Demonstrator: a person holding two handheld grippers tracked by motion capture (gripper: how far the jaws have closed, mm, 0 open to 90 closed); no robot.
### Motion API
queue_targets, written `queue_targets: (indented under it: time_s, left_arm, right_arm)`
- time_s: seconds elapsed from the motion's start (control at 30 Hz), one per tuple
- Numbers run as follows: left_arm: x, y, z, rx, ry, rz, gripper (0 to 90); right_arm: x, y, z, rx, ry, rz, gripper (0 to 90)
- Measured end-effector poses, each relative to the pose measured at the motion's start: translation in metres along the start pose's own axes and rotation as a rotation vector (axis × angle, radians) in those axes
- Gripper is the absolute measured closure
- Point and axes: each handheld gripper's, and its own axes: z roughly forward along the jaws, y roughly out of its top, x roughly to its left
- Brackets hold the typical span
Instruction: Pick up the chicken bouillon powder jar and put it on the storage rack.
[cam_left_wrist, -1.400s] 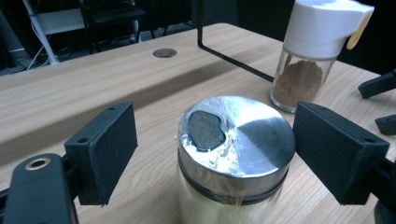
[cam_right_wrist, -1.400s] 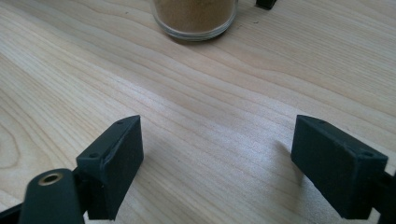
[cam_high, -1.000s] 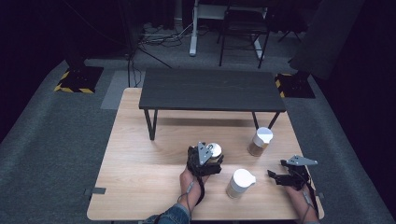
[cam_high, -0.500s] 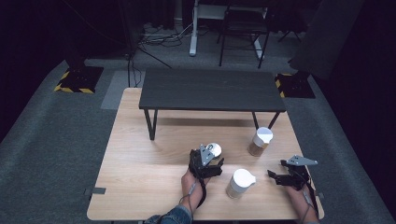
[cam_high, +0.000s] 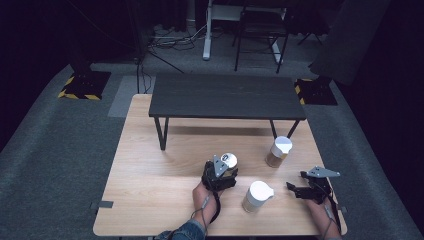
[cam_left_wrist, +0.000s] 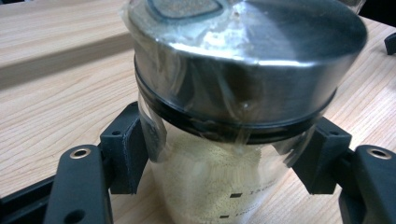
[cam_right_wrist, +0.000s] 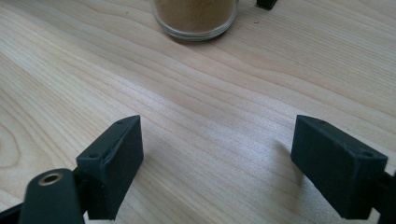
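My left gripper is shut on a glass jar near the middle of the wooden table. In the left gripper view, the jar has a metal lid under clear film and holds pale yellow grains, and both pads press its sides. A second jar with a white lid stands just to the right. My right gripper rests open near the table's right front, its jaws pointing left. In the right gripper view, the right gripper has bare wood between its jaws, and a jar of brown powder stands ahead.
A third jar with a white lid stands further back on the right. A low black table stands on the far half of the wooden table. Dark floor, cables and chair legs lie beyond.
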Motion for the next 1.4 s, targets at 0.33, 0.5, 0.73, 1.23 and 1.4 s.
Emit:
queue_targets:
  time_s: [0.33, 0.5, 0.73, 1.23, 1.4]
  left_arm:
    - [0.001, -0.005, 0.001, -0.018, -0.004, 0.011, 30.2]
    - [0.000, -0.005, 0.002, -0.017, 0.001, 0.023, 30.7]
    - [-0.001, 0.003, 0.003, 0.006, -0.006, 0.028, 30.9]
    - [0.009, 0.028, -0.011, 0.033, -0.013, 0.019, 31.0]
    - [0.016, 0.038, -0.021, 0.034, -0.014, 0.005, 31.0]
  right_arm:
    - [0.000, 0.000, 0.000, 0.000, -0.001, 0.001, 16.5]
    - [0.000, 0.000, 0.000, 0.000, -0.001, 0.001, 16.5]
    - [0.000, 0.000, 0.000, 0.000, -0.001, 0.001, 16.5]
    - [0.000, 0.000, 0.000, 0.000, 0.001, 0.000, 16.5]
    - [0.000, 0.000, 0.000, 0.000, 0.001, 0.000, 16.5]
